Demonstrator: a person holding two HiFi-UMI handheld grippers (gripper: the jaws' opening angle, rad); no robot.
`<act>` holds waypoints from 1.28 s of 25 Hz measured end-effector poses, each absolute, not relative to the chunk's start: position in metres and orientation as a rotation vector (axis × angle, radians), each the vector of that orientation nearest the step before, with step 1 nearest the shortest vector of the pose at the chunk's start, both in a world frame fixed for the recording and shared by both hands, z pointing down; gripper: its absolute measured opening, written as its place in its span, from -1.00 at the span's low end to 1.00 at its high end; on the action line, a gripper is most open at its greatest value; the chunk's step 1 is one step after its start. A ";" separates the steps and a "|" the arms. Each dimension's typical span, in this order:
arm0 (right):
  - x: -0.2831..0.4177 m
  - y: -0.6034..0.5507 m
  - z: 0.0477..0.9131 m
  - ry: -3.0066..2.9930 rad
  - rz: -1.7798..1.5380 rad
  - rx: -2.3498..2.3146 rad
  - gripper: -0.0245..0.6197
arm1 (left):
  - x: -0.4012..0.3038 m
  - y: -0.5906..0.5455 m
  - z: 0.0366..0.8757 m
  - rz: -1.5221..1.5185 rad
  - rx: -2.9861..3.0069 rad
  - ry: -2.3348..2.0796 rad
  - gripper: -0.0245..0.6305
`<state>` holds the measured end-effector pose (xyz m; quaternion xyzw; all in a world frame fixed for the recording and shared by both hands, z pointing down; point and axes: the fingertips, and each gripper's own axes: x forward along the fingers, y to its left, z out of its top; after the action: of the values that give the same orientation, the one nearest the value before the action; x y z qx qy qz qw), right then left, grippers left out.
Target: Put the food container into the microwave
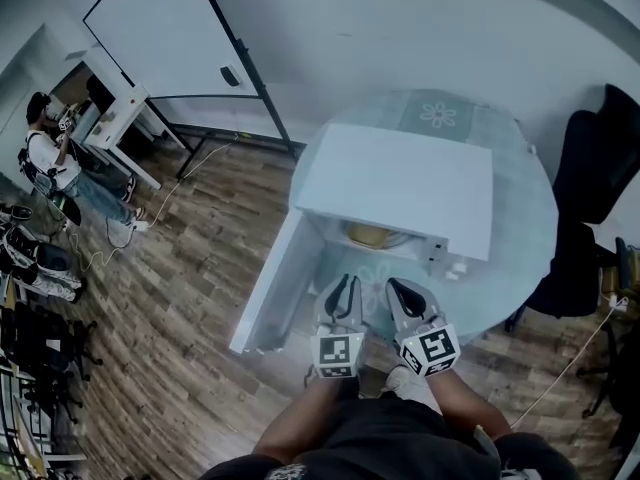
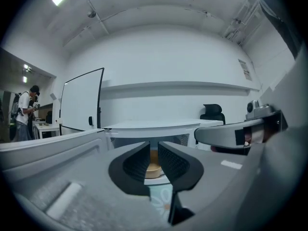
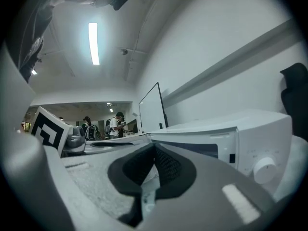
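Observation:
A white microwave (image 1: 400, 183) stands on the round table, its door (image 1: 275, 278) swung open to the left. The tan food container (image 1: 368, 234) sits inside the cavity. In the left gripper view the container (image 2: 154, 168) shows through the slit between the jaws, well ahead of them. My left gripper (image 1: 343, 293) hovers in front of the opening; its jaws stand a narrow gap apart with nothing between them. Beside it my right gripper (image 1: 405, 298) is shut and empty, its tips (image 3: 154, 150) meeting, with the microwave's control panel (image 3: 260, 162) to its right.
The pale tablecloth (image 1: 520, 218) has a flower print. A black office chair (image 1: 600, 168) stands right of the table. A whiteboard (image 1: 170, 38) on a stand is at the back left. A person (image 1: 50, 158) stands by a desk far left, with cables on the wood floor.

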<state>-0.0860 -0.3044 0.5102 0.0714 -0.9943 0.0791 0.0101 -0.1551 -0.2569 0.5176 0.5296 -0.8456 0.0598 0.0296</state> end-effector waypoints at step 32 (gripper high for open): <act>-0.051 -0.289 0.481 -3.148 0.115 0.188 -0.92 | -0.111 -0.218 0.501 0.152 1.660 -2.597 -0.91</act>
<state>-0.0508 -0.2894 0.4805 0.0595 -0.9975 0.0363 -0.0071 -0.1110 -0.2175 0.5014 0.5377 -0.8413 0.0491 0.0276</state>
